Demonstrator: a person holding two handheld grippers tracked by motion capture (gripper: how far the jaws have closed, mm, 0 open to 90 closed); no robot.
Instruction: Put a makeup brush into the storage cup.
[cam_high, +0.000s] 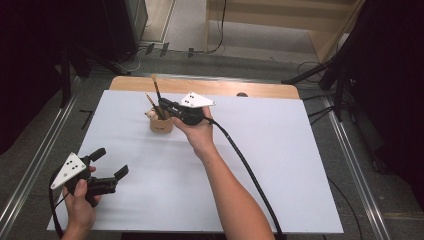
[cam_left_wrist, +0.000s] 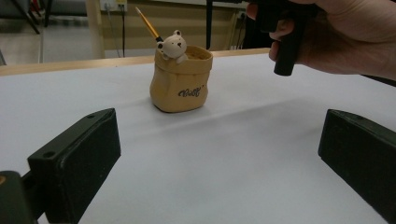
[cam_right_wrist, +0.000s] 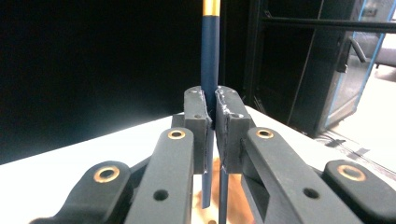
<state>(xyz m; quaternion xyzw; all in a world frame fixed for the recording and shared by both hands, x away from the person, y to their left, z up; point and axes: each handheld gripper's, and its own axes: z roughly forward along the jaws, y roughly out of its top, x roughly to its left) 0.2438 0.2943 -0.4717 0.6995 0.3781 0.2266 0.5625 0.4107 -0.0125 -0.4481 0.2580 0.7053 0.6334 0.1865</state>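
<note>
A tan bag-shaped brush holder (cam_high: 161, 125) with a small bear figure (cam_left_wrist: 173, 45) on its rim stands on the white sheet (cam_high: 280, 160), left of centre. My right gripper (cam_high: 165, 106) hovers just above it, shut on a dark blue paintbrush (cam_right_wrist: 210, 51) that stands upright, its lower end reaching down into the holder (cam_right_wrist: 233, 210). A second brush (cam_high: 150, 102) leans in the holder (cam_left_wrist: 181, 86). My left gripper (cam_high: 111, 161) rests near the front left of the sheet, open and holding nothing, its jaws (cam_left_wrist: 219, 154) facing the holder.
The white sheet covers a wooden table whose far edge (cam_high: 225, 87) shows. The right gripper's black cable (cam_high: 250, 175) trails back across the sheet. Dark stands and cables (cam_high: 325, 75) line the floor beyond the table.
</note>
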